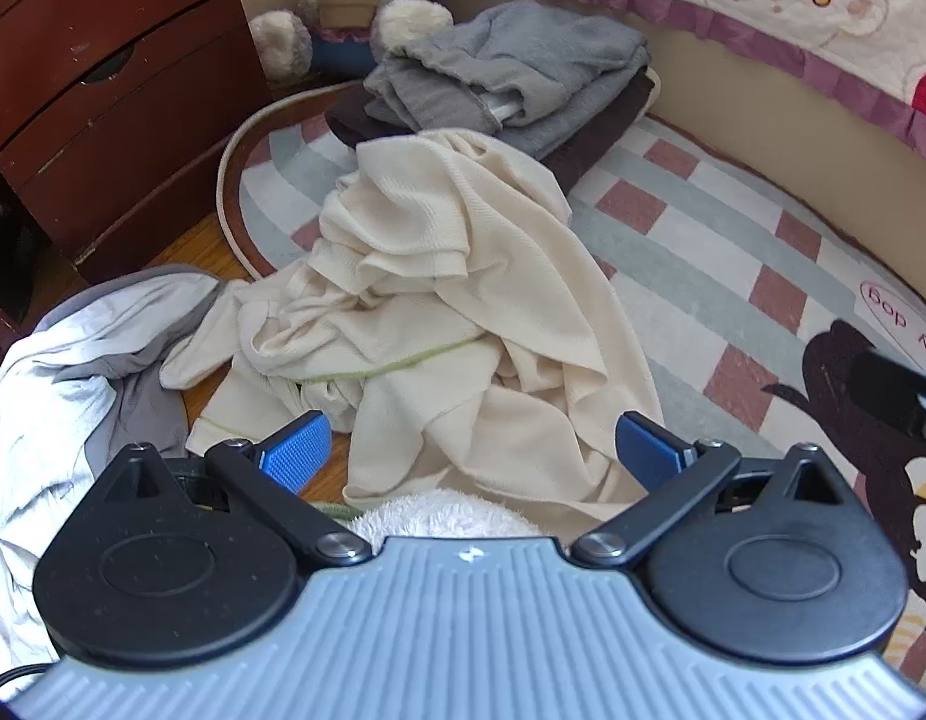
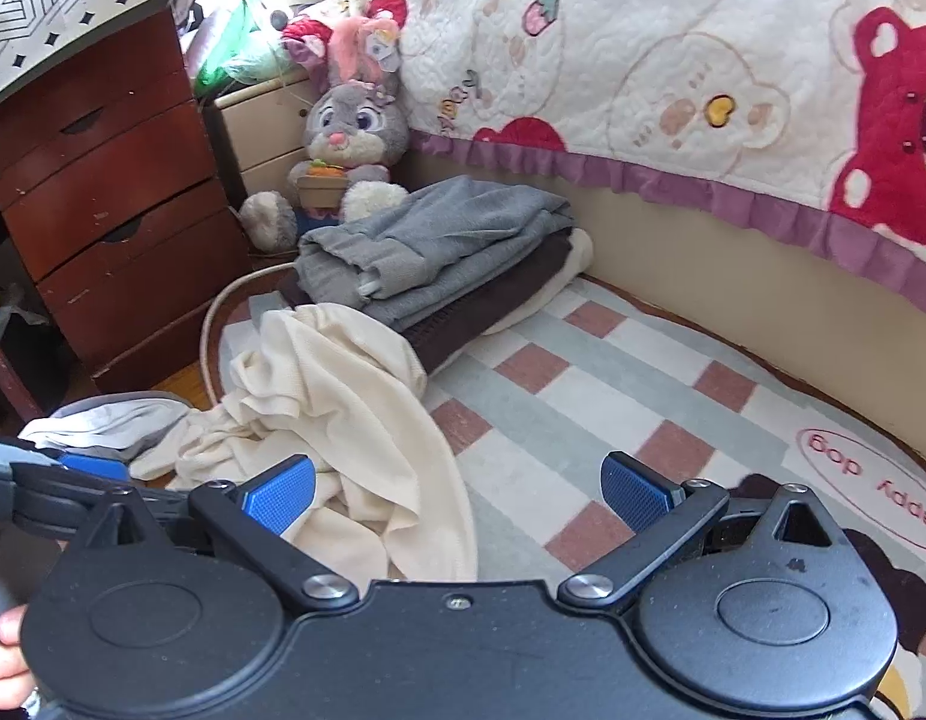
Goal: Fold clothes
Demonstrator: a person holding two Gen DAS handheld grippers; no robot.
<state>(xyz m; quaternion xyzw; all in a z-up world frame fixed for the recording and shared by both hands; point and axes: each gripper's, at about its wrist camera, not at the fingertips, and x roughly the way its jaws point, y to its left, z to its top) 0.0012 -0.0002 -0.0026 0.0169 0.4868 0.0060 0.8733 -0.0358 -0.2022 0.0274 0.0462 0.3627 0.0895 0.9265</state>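
On rug [image 1: 691,252] | cream garment [image 1: 439,312] crumpled, shape unclear | both tools wide open, empty

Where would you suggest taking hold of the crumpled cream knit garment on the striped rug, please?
I would pinch the crumpled cream knit garment at its loose right edge lying flat on the striped rug, coming from the right with the open right gripper; the middle is bunched in folds.

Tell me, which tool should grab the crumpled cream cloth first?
Probably the left tool: it is open with the cream cloth straight ahead between its fingers. The right tool mostly faces bare rug.
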